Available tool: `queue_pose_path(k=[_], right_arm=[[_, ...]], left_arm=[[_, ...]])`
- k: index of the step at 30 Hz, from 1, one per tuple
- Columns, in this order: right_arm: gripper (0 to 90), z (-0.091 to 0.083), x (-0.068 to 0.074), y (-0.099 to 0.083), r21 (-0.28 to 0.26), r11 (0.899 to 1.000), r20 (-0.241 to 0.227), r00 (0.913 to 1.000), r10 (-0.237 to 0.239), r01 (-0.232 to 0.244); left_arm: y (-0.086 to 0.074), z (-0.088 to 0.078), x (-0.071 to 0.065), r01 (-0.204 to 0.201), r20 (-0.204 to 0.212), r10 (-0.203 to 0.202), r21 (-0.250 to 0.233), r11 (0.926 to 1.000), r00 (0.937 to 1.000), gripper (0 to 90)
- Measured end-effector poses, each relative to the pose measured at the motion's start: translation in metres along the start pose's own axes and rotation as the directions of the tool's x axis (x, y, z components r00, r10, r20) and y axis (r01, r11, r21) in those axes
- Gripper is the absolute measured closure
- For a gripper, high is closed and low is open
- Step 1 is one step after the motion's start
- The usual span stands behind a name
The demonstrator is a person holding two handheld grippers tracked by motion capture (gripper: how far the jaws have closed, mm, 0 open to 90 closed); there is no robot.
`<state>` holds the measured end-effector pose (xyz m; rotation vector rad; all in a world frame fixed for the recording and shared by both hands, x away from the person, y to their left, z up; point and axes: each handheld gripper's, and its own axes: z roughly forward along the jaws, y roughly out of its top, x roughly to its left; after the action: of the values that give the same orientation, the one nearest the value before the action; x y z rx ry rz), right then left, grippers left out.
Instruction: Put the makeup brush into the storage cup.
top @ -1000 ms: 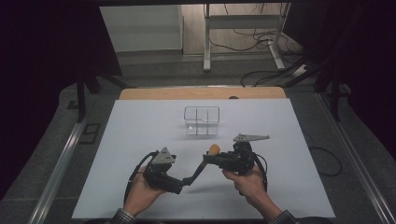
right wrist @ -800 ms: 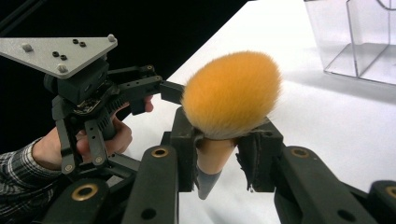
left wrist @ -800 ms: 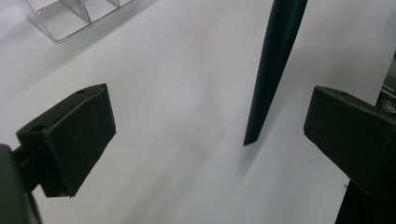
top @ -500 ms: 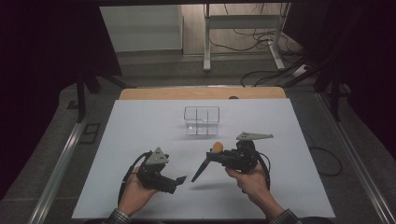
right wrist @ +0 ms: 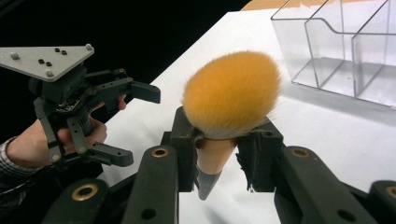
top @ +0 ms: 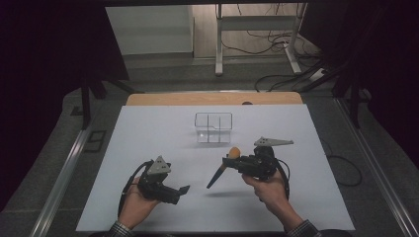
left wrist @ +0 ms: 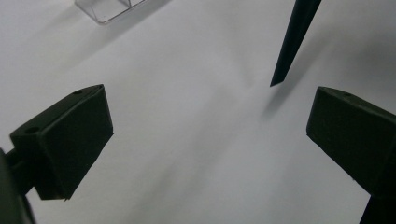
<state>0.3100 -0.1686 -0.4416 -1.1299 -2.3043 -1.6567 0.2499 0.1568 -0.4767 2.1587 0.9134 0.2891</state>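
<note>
- Carrying stage: brush is lifted off the counter [top: 148,133] (white sheet, middle of the high view) and not yet at the organizer.
- Clear organizer [top: 213,127] sits upper centre of the high view, divided into compartments, all look empty. In the right gripper view it is at the upper right [right wrist: 345,51].
- Right claw [top: 231,160], lower right of centre in the high view, is clamped on the makeup brush [top: 225,165] just below the bristles; the right gripper view shows both jaws pressed against the ferrule.
- Left claw [top: 184,193], lower left in the high view, is spread wide and holds nothing. The left gripper view shows bare counter between its jaws; the right gripper view shows it at the left [right wrist: 140,121], jaws apart.
- Brush: orange bristle head [right wrist: 232,93] points toward the organizer, dark tapered handle angles down toward lower centre of the high view. Handle tip [left wrist: 289,46] hangs just above the counter at the upper right of the left gripper view, with a shadow beneath.
- Next move, my read: raise the right claw toward the organizer, swing the handle down and feed it into one compartment. The handle is long and the compartments narrow, so line it up before releasing. Left claw could steady the organizer.
</note>
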Motion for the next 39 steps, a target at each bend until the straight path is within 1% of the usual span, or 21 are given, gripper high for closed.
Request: queue_pose_path(k=[8, 18, 23, 27, 33, 39], right_arm=[[68.7, -0.004, -0.001, 0.002, -0.009, 1.000, 0.018, 0.9998, -0.011, 0.011], [68.8, -0.008, -0.004, 0.005, -0.020, 1.000, 0.041, 0.9989, -0.024, 0.024], [68.7, -0.011, -0.005, 0.006, -0.024, 0.999, 0.059, 0.9975, -0.037, 0.039], [68.8, -0.012, -0.006, 0.008, -0.028, 0.998, 0.068, 0.9967, -0.045, 0.047], [68.7, -0.015, -0.007, 0.009, -0.033, 0.998, 0.079, 0.9955, -0.052, 0.055], [68.7, -0.016, -0.009, 0.011, -0.037, 0.997, 0.088, 0.9944, -0.059, 0.062]], left_arm=[[-0.006, -0.006, 0.006, 0.004, -0.023, -0.004, 0.009, 1.0000, 0.9997, 0.8], [-0.016, -0.016, 0.014, 0.024, -0.053, -0.023, 0.013, 0.9996, 0.9983, 0.8], [-0.022, -0.021, 0.017, 0.038, -0.067, -0.037, 0.010, 0.9992, 0.9971, 0.8], [-0.026, -0.025, 0.018, 0.046, -0.073, -0.046, 0.009, 0.9989, 0.9963, 0.8], [-0.032, -0.029, 0.022, 0.057, -0.080, -0.056, 0.020, 0.9981, 0.9953, 0.8], [-0.038, -0.034, 0.025, 0.085, -0.079, -0.084, 0.008, 0.9964, 0.9934, 0.7]])
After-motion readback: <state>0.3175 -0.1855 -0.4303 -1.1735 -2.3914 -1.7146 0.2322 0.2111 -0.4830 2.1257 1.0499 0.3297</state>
